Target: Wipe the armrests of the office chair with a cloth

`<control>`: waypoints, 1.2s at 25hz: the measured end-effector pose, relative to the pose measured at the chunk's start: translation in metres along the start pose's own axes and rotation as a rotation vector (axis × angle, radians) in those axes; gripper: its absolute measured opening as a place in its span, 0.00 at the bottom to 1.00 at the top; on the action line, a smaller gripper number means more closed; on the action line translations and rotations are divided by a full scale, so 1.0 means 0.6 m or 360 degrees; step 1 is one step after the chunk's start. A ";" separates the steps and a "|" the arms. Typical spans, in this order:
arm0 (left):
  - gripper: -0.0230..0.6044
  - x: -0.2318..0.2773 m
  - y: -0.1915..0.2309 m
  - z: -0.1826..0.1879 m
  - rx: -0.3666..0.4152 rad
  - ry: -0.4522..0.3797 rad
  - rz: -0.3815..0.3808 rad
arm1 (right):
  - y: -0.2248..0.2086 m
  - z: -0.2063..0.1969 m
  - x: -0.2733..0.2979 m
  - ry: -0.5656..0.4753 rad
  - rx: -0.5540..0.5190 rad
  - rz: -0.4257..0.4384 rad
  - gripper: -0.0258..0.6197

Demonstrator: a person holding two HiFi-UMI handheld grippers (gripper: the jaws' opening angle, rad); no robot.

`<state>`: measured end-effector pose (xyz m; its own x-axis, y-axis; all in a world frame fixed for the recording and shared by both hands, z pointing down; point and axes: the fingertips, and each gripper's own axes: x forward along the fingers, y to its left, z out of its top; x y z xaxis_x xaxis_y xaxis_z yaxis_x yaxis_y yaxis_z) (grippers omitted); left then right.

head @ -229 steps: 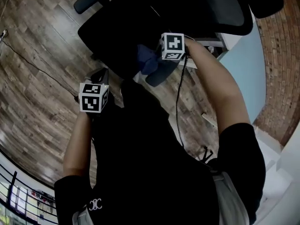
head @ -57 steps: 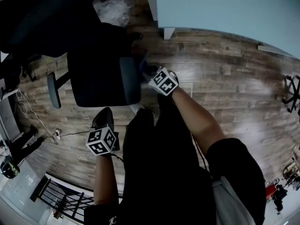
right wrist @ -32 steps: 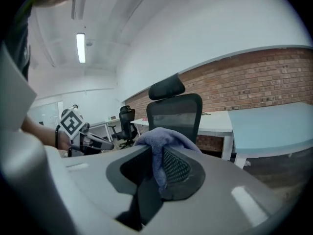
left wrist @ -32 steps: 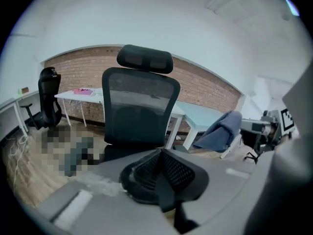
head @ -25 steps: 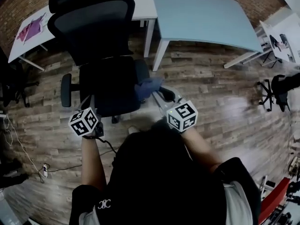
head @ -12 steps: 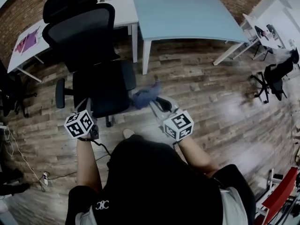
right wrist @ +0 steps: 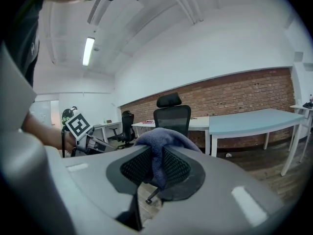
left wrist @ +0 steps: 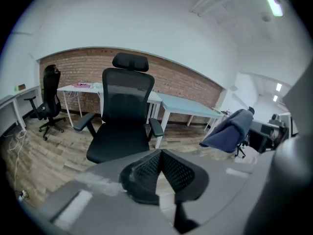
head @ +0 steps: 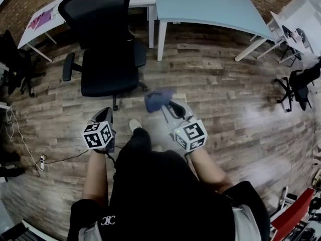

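So the blue cloth (head: 158, 100) is pinched in the right gripper (head: 166, 107): the jaws are clamped on a fold of it, and the rest is bunched up over the tips, which is best seen in the right gripper view. The left gripper (head: 105, 115) is held empty, jaws closed together with nothing between them. The office chair (head: 108, 59) is parked on the wooden floor (head: 225, 94), well apart from both grippers, and its armrests (head: 67, 66) aren't touched by the cloth. The cloth looks soft, light and floppy, so it's probably best gripped by a bunched middle fold like this. A thin corner hold would likely be pulled loose once rubbing is started.
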<state>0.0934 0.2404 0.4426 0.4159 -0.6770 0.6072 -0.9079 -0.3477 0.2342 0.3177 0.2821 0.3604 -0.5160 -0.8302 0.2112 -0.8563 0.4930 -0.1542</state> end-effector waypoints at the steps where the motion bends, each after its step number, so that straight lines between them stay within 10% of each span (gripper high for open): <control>1: 0.05 -0.017 -0.002 -0.015 0.0004 0.0013 0.0012 | 0.011 -0.010 -0.013 0.0011 0.0006 0.0006 0.15; 15: 0.05 -0.204 0.035 -0.051 0.0165 -0.0146 0.0051 | 0.162 -0.048 -0.096 0.0002 0.0022 -0.0025 0.15; 30: 0.05 -0.487 0.290 -0.220 0.0091 -0.0190 0.0106 | 0.527 -0.050 -0.098 -0.0194 0.0020 -0.0242 0.15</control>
<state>-0.1931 0.4631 0.4060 0.3611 -0.7712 0.5243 -0.9307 -0.3334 0.1505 0.0763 0.4945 0.3279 -0.3731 -0.9207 0.1149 -0.9235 0.3565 -0.1417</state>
